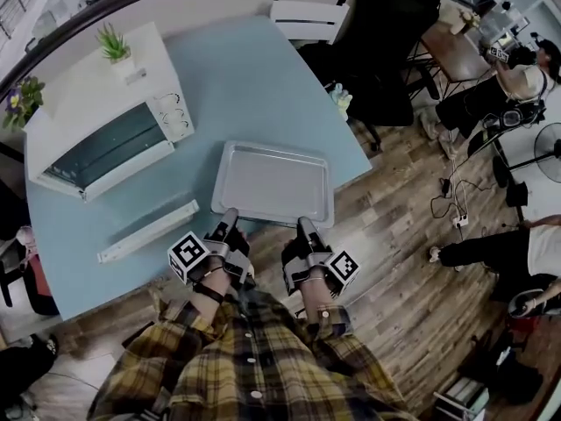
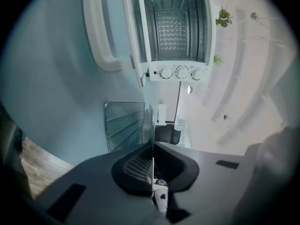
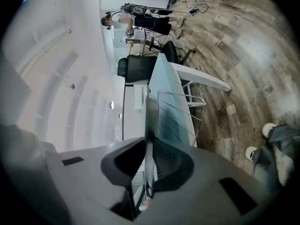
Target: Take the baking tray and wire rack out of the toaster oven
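Baking tray (image 1: 272, 182) was out of the toaster oven (image 1: 105, 139) and low over the blue table (image 1: 254, 68), with the wire rack (image 2: 123, 125) just beneath it. Your left gripper (image 1: 230, 216) and right gripper (image 1: 306, 226) were each clamped on its near rim. It looked like thin, stiff sheet metal, light but probably slick, so you did best gripping the rim at two spread points and keeping it level.

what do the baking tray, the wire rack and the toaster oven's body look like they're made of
Baking tray: likely thin sheet metal, perhaps aluminium; dull silver-grey with a soft sheen.
Wire rack: thin bright rods, probably plated steel wire.
Toaster oven: smooth matte white shell, painted metal or plastic, unclear which; the dark door pane looks like glass.
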A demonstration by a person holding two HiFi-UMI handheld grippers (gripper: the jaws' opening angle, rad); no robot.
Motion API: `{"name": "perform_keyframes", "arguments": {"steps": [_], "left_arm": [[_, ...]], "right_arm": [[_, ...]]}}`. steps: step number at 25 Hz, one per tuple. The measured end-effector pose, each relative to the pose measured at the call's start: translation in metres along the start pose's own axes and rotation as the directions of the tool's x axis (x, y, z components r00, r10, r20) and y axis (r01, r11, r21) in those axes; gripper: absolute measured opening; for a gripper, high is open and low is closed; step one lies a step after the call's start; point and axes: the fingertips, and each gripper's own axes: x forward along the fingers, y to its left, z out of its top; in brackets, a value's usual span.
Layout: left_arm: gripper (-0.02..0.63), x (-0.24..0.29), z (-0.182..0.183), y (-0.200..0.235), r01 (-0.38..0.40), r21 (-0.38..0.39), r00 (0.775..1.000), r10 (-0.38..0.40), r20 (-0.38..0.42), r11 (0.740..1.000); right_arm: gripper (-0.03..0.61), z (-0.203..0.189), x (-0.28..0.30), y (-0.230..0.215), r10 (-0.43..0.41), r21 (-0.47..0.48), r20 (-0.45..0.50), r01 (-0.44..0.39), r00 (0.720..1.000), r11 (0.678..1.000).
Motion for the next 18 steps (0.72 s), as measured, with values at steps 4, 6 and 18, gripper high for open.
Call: {"name": "perform_keyframes", "arguments": {"steps": [4,6,18], "left_arm": [[0.011,0.006,0.004,0.013,-0.032,0.0,0.999,0.032,-0.002,0.999],[0.013,0.009,0.006,0.019,-0.053,-0.007,0.999,0.053,-0.005,0.999],[0.149,0.0,0.018,0.045,-0.2,0.011,0.98,0.2,0.005,0.98]], "right_arm": [[0.054,0.001,0.006,-0.014,-0.032,0.011,0.006,0.032,0.999,0.999],[0.055,0.001,0.008,-0.02,-0.042,0.002,0.006,0.042,0.999,0.999],[0.099,-0.005,0.009,-0.048,-0.085,-0.005,0.019,0.085,0.996,0.996]]}}
